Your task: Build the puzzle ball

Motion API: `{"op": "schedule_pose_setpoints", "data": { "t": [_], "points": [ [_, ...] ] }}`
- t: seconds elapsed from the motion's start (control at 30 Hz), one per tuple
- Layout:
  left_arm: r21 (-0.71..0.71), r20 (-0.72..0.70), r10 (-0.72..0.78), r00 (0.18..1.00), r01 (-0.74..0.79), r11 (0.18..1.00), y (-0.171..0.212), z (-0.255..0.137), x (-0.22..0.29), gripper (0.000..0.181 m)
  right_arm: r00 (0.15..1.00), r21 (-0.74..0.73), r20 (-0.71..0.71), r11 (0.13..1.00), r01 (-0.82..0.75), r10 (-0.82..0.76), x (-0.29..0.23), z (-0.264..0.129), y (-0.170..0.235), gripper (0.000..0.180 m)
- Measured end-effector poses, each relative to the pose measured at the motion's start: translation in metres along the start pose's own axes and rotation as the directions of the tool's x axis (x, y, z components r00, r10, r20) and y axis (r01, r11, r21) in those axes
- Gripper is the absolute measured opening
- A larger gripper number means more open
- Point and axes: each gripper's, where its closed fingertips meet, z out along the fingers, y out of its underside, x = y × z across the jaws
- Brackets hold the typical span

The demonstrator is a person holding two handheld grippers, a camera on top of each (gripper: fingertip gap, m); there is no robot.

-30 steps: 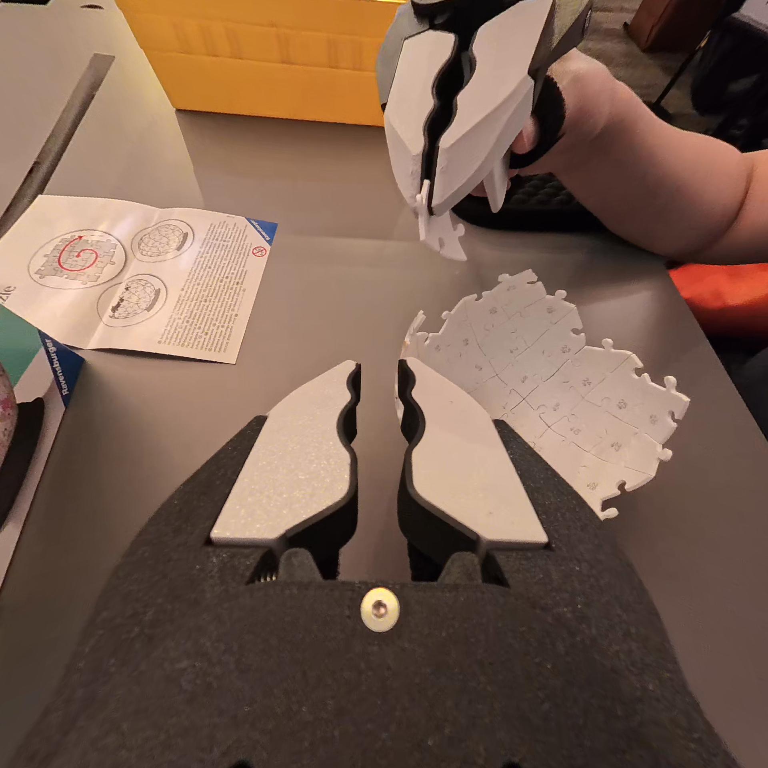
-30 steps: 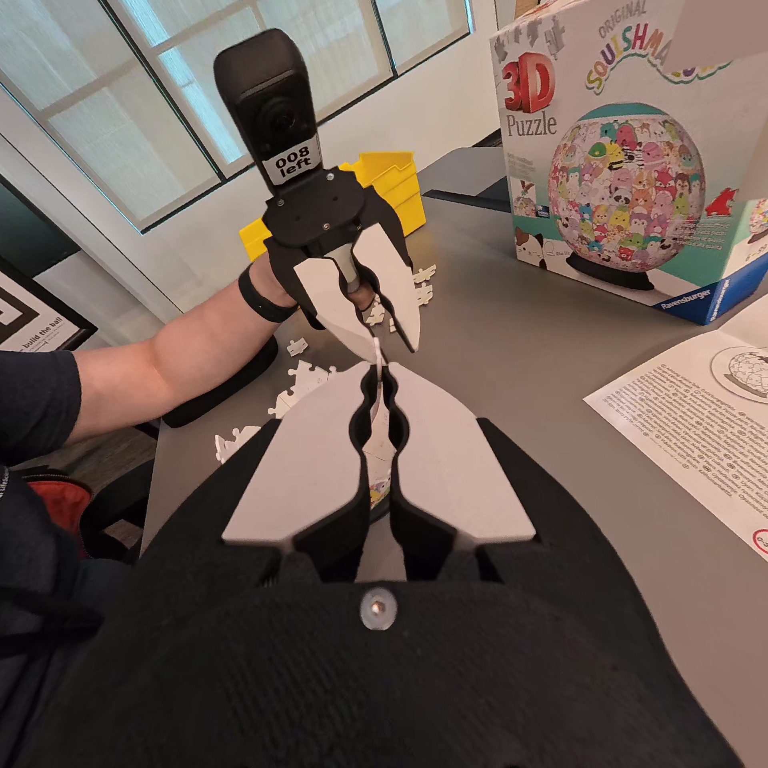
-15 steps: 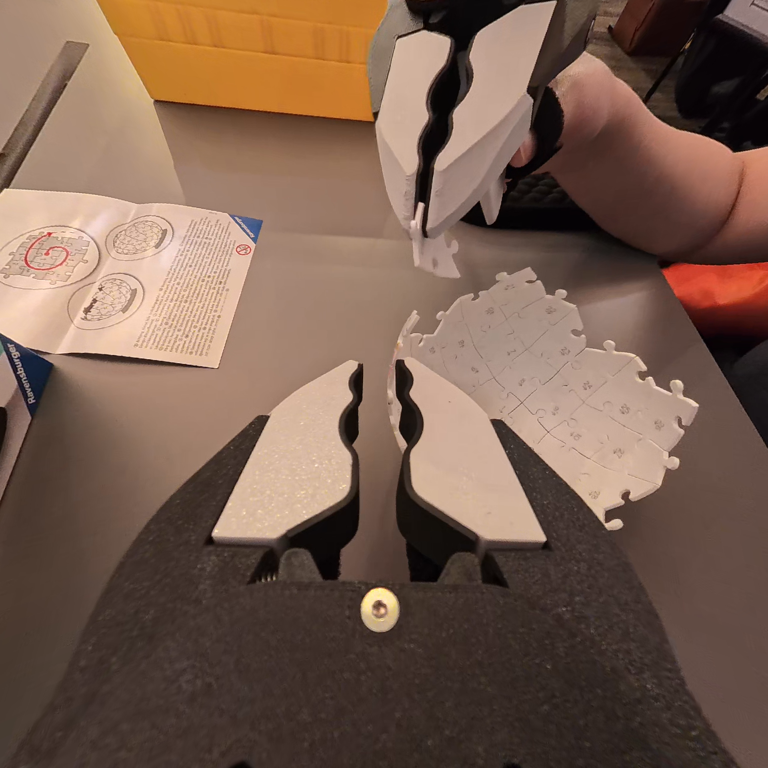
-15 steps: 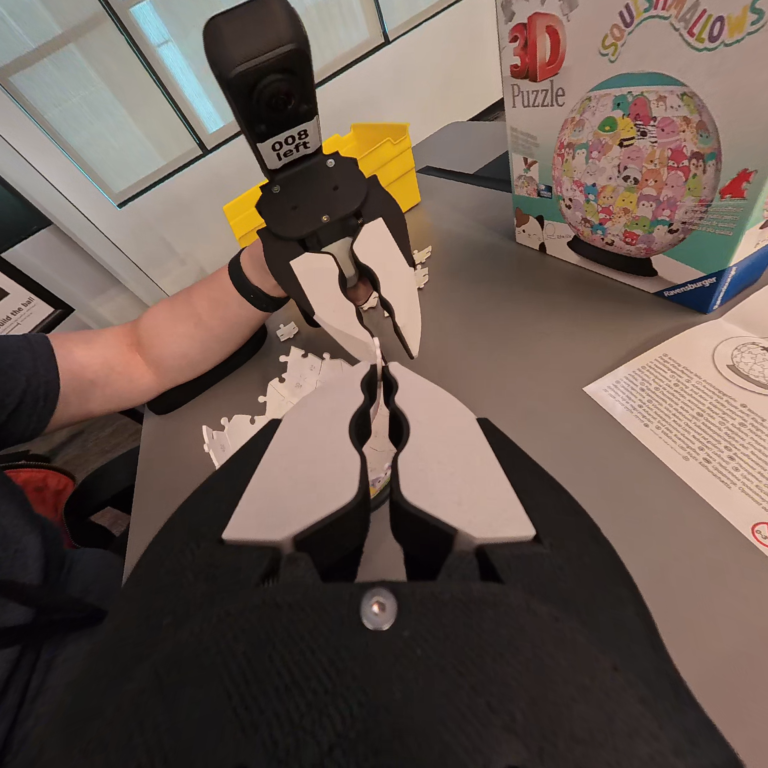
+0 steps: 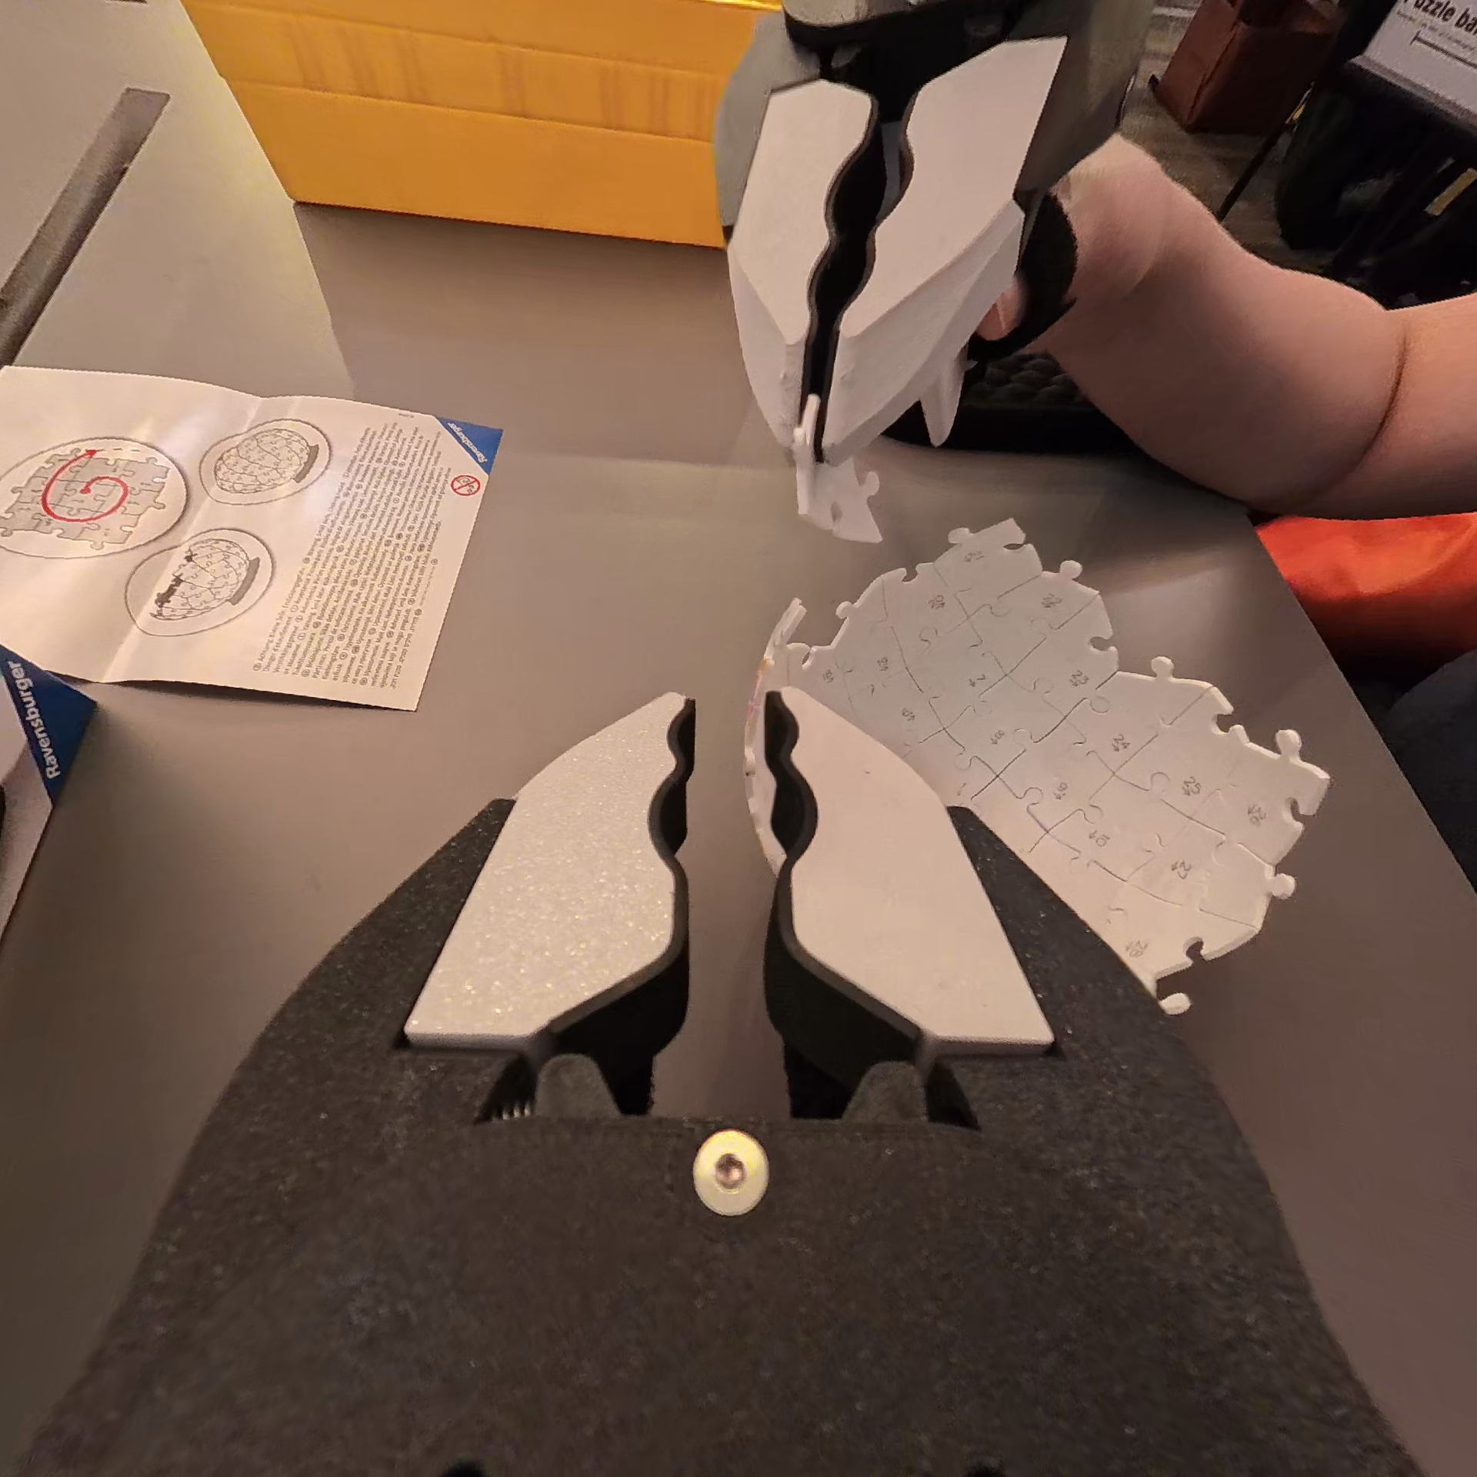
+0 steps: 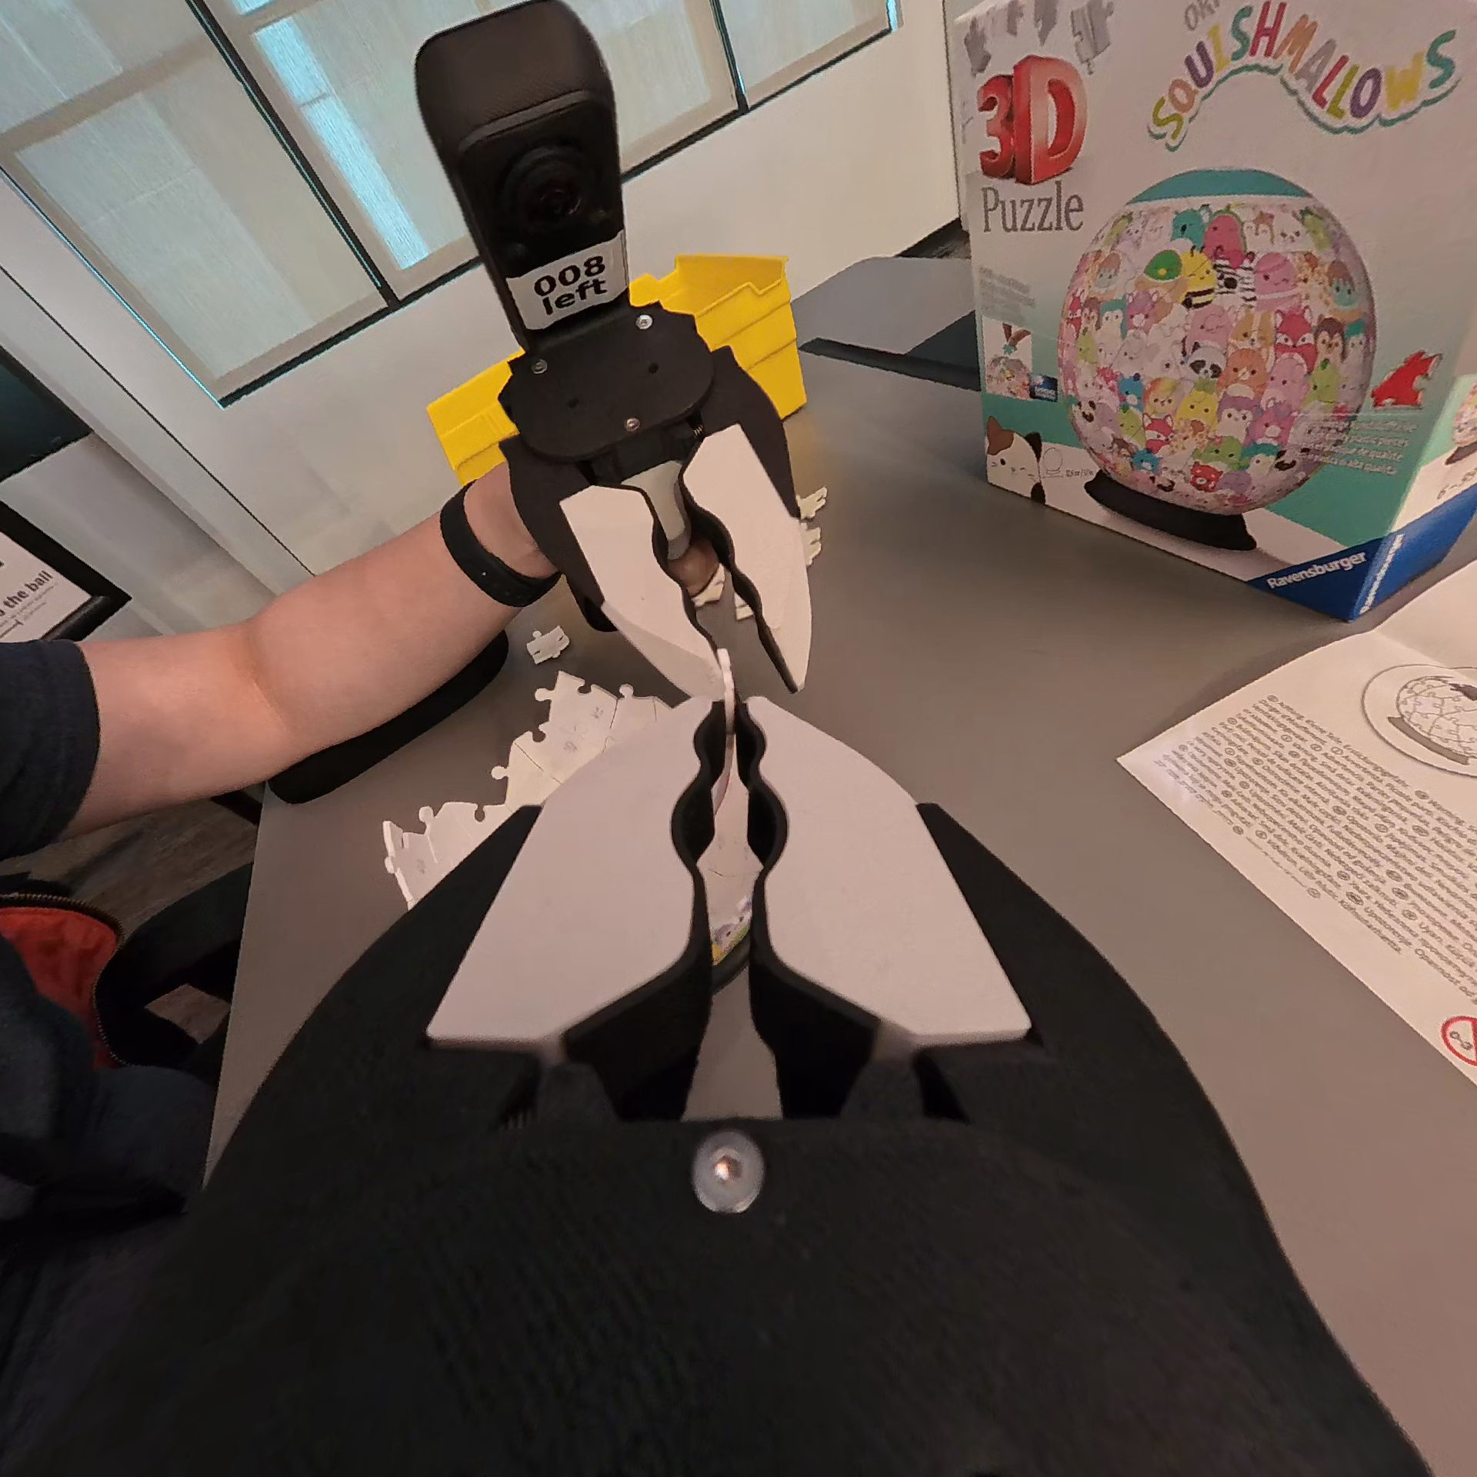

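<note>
A partly built white puzzle shell (image 5: 1039, 759) lies inner side up on the grey table (image 5: 599, 599). Its left rim stands just beside my left gripper's right finger. My left gripper (image 5: 729, 703) is open and empty, low over the table. My right gripper (image 5: 814, 447) is shut on a single white puzzle piece (image 5: 839, 499) and holds it in the air just beyond the shell's far left edge. In the right wrist view the right gripper (image 6: 723, 707) grips the piece (image 6: 726, 679) edge-on, facing the open left gripper (image 6: 751, 675), with the shell (image 6: 559, 743) below to the left.
A folded instruction leaflet (image 5: 240, 543) lies at the left. Yellow bins (image 5: 479, 120) stand at the back. The puzzle box (image 6: 1199, 320) stands on the table. Loose pieces (image 6: 547, 639) and a black pad (image 6: 384, 743) lie by the person's arm (image 6: 280, 695). Spacing between my two grippers at the tips: around 5 cm.
My right gripper has come down a little with the piece, closer to the shell's far edge. The left gripper has stayed open and shifted only slightly.
</note>
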Motion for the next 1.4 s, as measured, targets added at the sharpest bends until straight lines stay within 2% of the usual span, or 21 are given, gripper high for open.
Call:
{"op": "schedule_pose_setpoints", "data": {
  "t": [0.37, 1.4],
  "points": [
    [0.166, -0.036, -0.087, 0.996, 0.092, 0.982, -0.025, -0.006, -0.001, 0.032, 0.999, 0.010, 0.012, 0.999, 0.044, -0.044, -0.003, 0.006, 0.009, 0.003],
    [0.155, -0.052, -0.108, 0.993, 0.115, 0.981, -0.020, -0.002, -0.002, 0.024, 0.999, -0.019, -0.001, 0.999, 0.040, -0.040, 0.000, 0.011, 0.019, 0.003]
  ]
}}
